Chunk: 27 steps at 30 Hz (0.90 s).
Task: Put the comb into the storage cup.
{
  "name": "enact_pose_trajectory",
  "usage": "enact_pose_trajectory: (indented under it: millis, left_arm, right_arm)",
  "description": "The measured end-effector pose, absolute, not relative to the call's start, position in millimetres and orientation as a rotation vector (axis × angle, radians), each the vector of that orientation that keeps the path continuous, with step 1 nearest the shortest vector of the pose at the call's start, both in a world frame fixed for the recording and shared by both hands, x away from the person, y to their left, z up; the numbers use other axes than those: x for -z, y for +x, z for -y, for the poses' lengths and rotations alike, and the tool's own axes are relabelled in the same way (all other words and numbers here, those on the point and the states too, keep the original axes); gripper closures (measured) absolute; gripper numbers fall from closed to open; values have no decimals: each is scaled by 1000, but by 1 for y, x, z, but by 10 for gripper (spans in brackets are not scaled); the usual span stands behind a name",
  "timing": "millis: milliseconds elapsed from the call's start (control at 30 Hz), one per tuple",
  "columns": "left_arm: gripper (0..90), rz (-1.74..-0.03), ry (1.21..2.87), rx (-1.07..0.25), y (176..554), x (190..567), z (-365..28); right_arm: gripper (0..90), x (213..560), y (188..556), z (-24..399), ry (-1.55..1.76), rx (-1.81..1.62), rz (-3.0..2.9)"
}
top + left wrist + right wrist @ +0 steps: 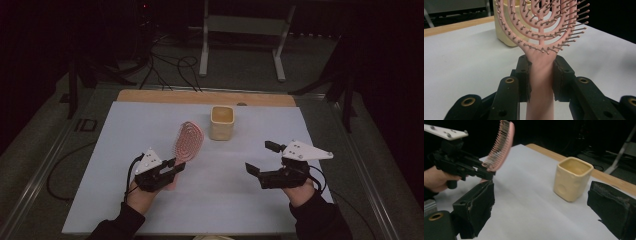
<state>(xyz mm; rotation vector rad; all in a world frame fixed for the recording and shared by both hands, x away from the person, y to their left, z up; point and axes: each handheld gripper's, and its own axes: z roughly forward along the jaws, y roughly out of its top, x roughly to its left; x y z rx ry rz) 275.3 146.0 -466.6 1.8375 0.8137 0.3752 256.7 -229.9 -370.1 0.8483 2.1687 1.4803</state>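
A pink hairbrush (188,141) with an open, looped head is held up by its handle in my left gripper (172,167), which is shut on it. In the left gripper view both pads squeeze the handle (541,75) just under the bristled head (541,22). A cream square cup (221,122) stands upright on the table behind the brush. My right gripper (262,156) hovers open at the right, nothing between its jaws. From the right gripper view the cup (572,178) stands ahead between the wide jaws, and the brush (500,145) with the left gripper (482,171) is at upper left.
A pale blue mat (150,125) covers the table, with a wooden edge (165,96) at the far side. Beyond the table are cables (170,65) on the floor and a white metal stand (245,30). Dark stands flank the table.
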Motion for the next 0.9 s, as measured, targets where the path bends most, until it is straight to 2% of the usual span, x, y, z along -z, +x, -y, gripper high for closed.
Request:
enact_pose_trajectory:
  millis: [900]
  left_arm:
    - [708,-810,1834,-372,274,466,-145]
  right_arm:
    - [74,338,269,181,728,-1526,-2230]
